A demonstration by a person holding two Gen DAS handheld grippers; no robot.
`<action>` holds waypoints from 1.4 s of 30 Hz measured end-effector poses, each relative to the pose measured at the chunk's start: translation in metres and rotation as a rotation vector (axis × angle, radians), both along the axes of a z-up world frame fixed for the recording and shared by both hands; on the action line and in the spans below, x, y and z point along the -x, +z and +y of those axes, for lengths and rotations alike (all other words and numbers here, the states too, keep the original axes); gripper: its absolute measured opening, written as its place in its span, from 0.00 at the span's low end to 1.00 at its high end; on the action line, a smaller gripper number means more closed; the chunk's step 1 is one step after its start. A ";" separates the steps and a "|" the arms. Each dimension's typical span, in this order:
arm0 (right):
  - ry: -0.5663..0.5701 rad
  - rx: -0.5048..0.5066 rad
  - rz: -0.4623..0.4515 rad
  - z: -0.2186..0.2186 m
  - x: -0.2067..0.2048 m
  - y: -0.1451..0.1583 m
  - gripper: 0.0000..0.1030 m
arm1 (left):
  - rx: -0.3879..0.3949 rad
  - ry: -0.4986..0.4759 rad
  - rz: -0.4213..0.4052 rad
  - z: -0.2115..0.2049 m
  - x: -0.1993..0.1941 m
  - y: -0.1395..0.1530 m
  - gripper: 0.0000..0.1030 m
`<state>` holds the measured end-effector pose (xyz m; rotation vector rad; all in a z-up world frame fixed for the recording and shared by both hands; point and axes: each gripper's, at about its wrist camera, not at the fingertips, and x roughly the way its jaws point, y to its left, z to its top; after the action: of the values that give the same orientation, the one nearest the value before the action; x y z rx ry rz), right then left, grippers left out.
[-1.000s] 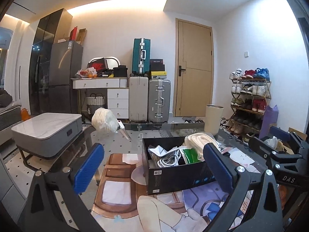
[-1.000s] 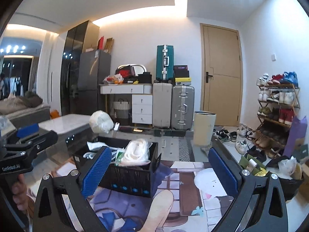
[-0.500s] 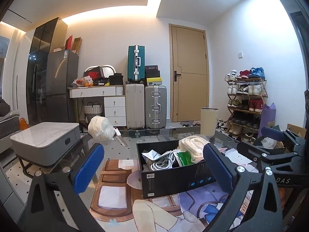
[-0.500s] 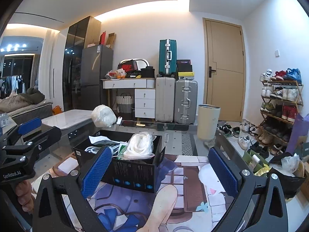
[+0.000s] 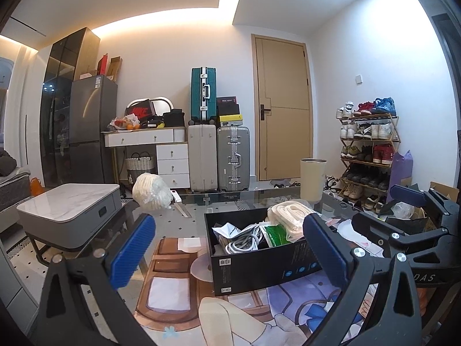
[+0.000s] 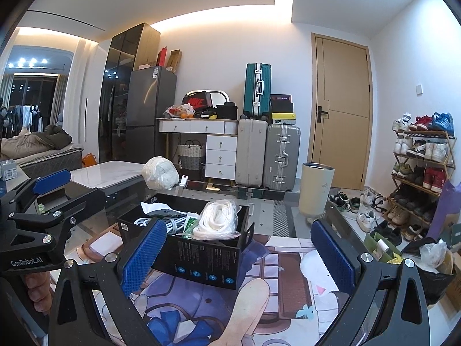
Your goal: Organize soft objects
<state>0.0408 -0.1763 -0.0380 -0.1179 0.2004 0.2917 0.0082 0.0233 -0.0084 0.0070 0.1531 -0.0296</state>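
Note:
A black cardboard box (image 5: pixel 259 268) stands on a glass table over a printed mat. It holds a bagged coil of white rope (image 5: pixel 288 216), grey cables (image 5: pixel 245 239) and a green packet (image 5: pixel 273 235). The box (image 6: pixel 201 256) and the rope (image 6: pixel 219 220) also show in the right wrist view. A second white bagged bundle (image 5: pixel 151 191) lies at the table's far edge, also in the right wrist view (image 6: pixel 160 173). My left gripper (image 5: pixel 227 256) is open and empty, in front of the box. My right gripper (image 6: pixel 236 256) is open and empty, to the box's right.
A small white stick-like item (image 6: pixel 183 180) lies by the far bundle. A beige bin (image 6: pixel 315 190) stands beyond the table's far right corner. A grey marble-top coffee table (image 5: pixel 69 216) is to the left. A shoe rack (image 6: pixel 420 173) and a rubbish bag (image 6: pixel 432 259) are at the right.
Both views have drifted a little, so the box sits slightly lower and more central in frame. Both grippers stay open and empty.

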 end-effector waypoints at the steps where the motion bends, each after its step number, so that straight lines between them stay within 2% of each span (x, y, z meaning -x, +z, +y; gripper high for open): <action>1: 0.002 0.001 0.000 0.000 0.000 0.000 0.99 | -0.001 0.000 0.000 0.000 0.000 0.000 1.00; 16: 0.025 -0.002 -0.024 0.002 0.006 0.000 0.99 | -0.003 0.010 -0.020 -0.003 0.004 0.002 1.00; 42: 0.010 -0.029 -0.006 -0.005 0.002 -0.001 0.99 | 0.010 0.015 -0.013 -0.002 0.003 0.001 1.00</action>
<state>0.0385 -0.1814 -0.0393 -0.0915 0.1895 0.3036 0.0049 0.0211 -0.0076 -0.0043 0.1405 -0.0152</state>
